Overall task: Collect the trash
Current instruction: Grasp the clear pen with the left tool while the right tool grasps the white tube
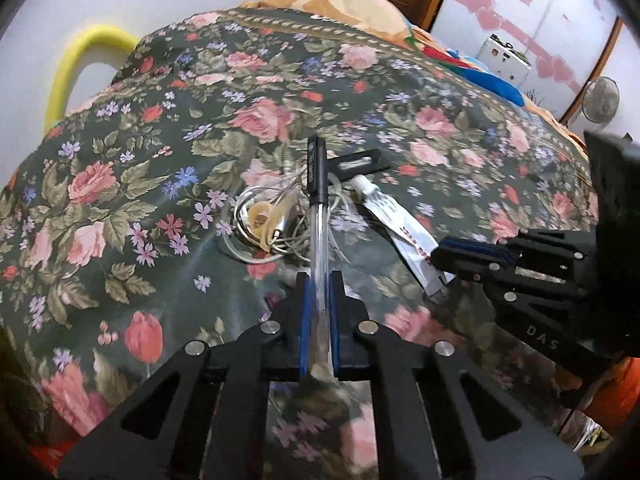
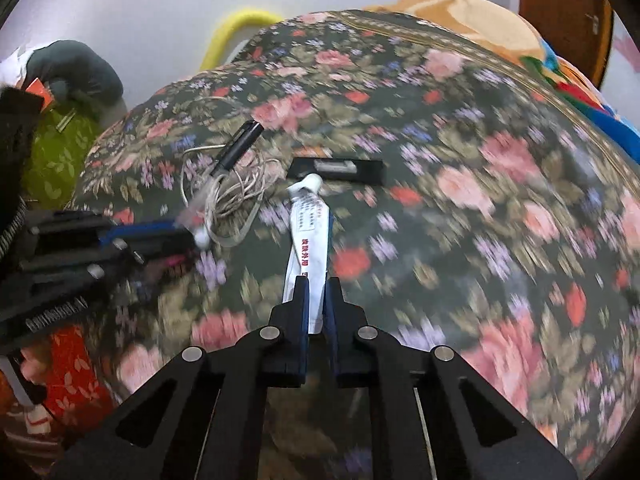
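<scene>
Left tool (image 1: pixel 319 292) clamps pen (image 1: pixel 319 200) | right tool (image 2: pixel 316 296) clamps white tube (image 2: pixel 310 236) | floral bedspread (image 1: pixel 120 140)

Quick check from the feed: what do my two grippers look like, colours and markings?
Both the left gripper and the right gripper are matte black, with cut-out linkage arms, round silver pivot pins and blue pads lining the fingers. White lettering reading DAS marks the right gripper's side.
</scene>
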